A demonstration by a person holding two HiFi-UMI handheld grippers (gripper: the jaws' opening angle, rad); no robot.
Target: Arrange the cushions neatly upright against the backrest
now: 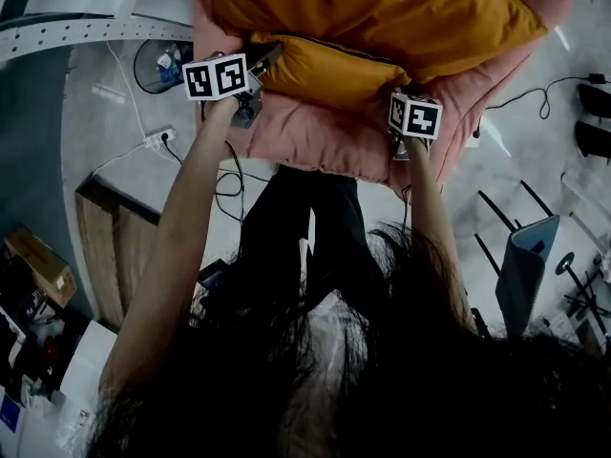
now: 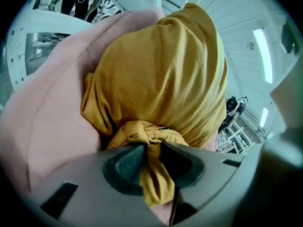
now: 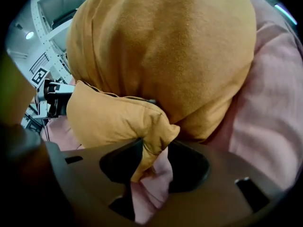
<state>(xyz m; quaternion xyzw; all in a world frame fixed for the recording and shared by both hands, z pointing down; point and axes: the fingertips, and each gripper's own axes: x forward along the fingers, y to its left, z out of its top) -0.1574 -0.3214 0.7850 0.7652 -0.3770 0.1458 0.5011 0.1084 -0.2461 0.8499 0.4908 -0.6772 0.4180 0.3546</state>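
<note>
Two mustard cushions lie on a pink padded seat (image 1: 315,136). The large cushion (image 1: 382,8) rests at the back, the small cushion (image 1: 325,65) in front of it. My left gripper (image 1: 263,60) is at the small cushion's left end, shut on a bunched corner of its fabric (image 2: 142,131). At that cushion's right end, my right gripper (image 1: 394,92) stands slightly open with the cushion's corner (image 3: 151,131) between the jaws, lying against the left pad over pink fabric (image 3: 151,183). The large cushion (image 2: 161,70) (image 3: 165,46) bulges behind in both gripper views.
On the grey floor to the left lie a power strip (image 1: 158,139) with cables and a round dark fan (image 1: 162,65). A wooden platform (image 1: 115,246) and a cardboard box (image 1: 43,265) are at the lower left. Metal stands (image 1: 530,256) are at the right.
</note>
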